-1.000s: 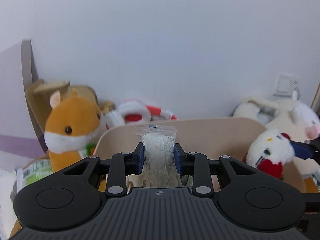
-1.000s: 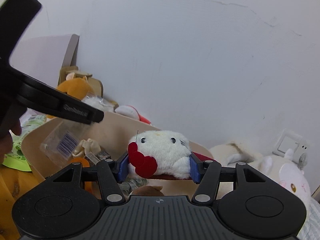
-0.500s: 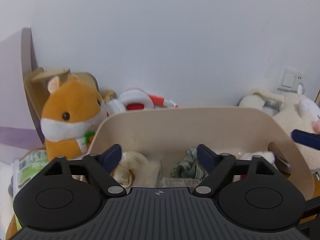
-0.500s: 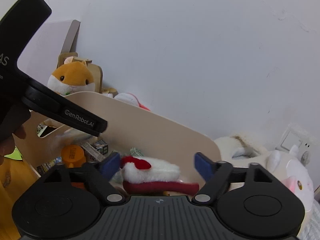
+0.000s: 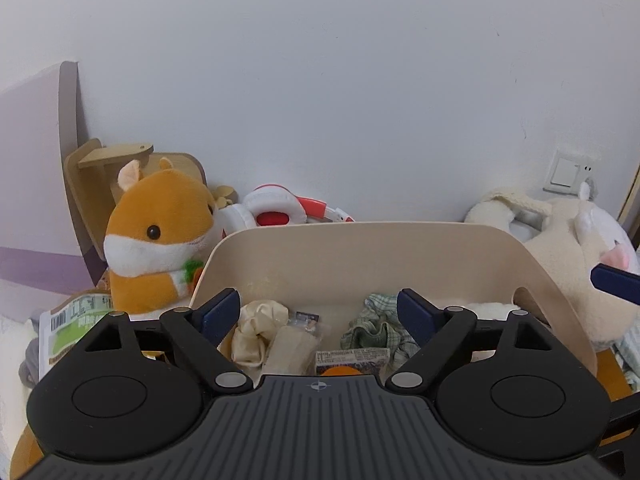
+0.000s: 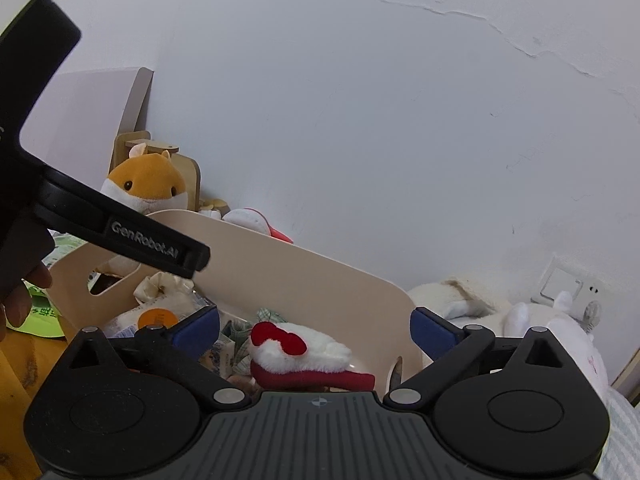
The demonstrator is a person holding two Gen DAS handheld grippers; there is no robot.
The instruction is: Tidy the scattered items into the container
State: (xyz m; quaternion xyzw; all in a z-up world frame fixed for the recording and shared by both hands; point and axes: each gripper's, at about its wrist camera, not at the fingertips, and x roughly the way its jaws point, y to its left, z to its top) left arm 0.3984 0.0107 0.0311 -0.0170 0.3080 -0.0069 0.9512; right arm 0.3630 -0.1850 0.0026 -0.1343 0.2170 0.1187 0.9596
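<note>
A beige bin [image 5: 360,256] with cut-out handles stands in front of me; it also shows in the right wrist view [image 6: 304,280]. My left gripper [image 5: 320,312] is open and empty above it. Below it in the bin lie a clear packet [image 5: 292,348], a cream cloth [image 5: 256,328], a green checked cloth [image 5: 376,328] and a small box [image 5: 352,360]. My right gripper [image 6: 316,328] is open above the bin's right end. A white plush with a red bow [image 6: 304,352] lies in the bin below it, free of the fingers.
An orange hamster plush [image 5: 160,240] sits left of the bin, with white and red headphones [image 5: 276,208] behind. A large cream plush [image 5: 568,248] lies to the right. A green and white packet [image 5: 72,324] lies at the left. A wall is close behind.
Both grippers opened. The left one let the clear packet go into the bin; the right one let the white plush go, and it now lies on its side in the bin.
</note>
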